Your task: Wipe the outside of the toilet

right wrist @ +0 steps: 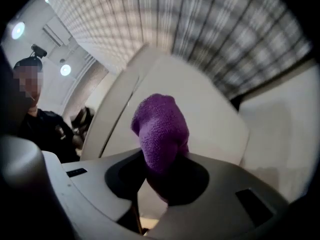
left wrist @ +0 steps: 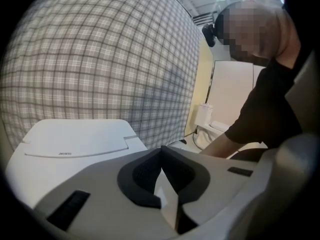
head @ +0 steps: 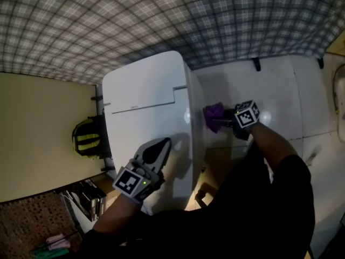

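Note:
The white toilet [head: 145,101] stands against the plaid wall with its lid [left wrist: 75,139] down. A purple cloth [head: 214,115] is pressed against the toilet's right side wall [right wrist: 210,104], and my right gripper [head: 225,121] is shut on it. In the right gripper view the cloth [right wrist: 160,126] bulges out between the jaws of that gripper [right wrist: 162,159]. My left gripper [head: 161,144] hovers over the front of the lid with its jaws together and nothing in them. In the left gripper view the left gripper [left wrist: 161,151] points across the lid toward the wall.
A plaid-tiled wall [head: 161,20] runs behind the toilet. A beige partition [head: 38,134] stands at the left, with a yellow-and-black object [head: 88,136] beside the toilet. Cleaning items [head: 81,198] sit at the lower left. White floor [head: 269,85] lies to the right. Another white fixture [left wrist: 207,121] stands further off.

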A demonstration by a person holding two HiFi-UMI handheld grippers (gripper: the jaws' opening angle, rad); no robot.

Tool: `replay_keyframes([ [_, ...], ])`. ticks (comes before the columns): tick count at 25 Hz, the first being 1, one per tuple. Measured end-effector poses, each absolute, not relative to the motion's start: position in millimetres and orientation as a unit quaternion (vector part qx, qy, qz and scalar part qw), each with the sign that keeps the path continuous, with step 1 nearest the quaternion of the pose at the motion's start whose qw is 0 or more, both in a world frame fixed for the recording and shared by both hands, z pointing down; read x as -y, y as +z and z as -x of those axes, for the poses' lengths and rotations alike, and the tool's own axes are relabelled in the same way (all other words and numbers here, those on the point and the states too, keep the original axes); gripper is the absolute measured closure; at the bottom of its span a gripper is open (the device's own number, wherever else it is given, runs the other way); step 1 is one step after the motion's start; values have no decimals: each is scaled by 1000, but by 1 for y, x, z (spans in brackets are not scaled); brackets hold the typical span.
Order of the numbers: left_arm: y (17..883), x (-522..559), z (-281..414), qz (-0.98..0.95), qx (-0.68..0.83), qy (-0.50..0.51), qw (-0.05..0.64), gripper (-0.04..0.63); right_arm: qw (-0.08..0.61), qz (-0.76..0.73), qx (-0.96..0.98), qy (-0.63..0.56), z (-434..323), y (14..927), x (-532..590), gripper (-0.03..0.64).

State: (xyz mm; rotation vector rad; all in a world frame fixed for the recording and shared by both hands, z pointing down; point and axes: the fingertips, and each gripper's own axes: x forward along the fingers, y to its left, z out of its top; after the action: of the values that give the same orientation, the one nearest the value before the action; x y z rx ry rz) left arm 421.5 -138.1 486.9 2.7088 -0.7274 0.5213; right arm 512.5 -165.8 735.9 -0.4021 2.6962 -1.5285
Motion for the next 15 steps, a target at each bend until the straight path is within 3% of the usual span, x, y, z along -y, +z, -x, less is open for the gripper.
replay_keyframes([
  [4, 495, 137, -413, -936, 261, 178, 157, 600, 98, 292, -856, -416, -567, 683, 298, 529],
  [7, 495, 134, -416, -939, 252, 174, 157, 600, 132, 336, -839, -407, -564, 660, 352, 529],
  [12, 483, 138, -411, -938, 263, 149, 168, 600, 112, 282, -850, -431, -531, 662, 323, 531],
  [15, 479, 135, -405, -939, 267, 140, 166, 600, 51, 215, -873, -434, -505, 670, 262, 531],
])
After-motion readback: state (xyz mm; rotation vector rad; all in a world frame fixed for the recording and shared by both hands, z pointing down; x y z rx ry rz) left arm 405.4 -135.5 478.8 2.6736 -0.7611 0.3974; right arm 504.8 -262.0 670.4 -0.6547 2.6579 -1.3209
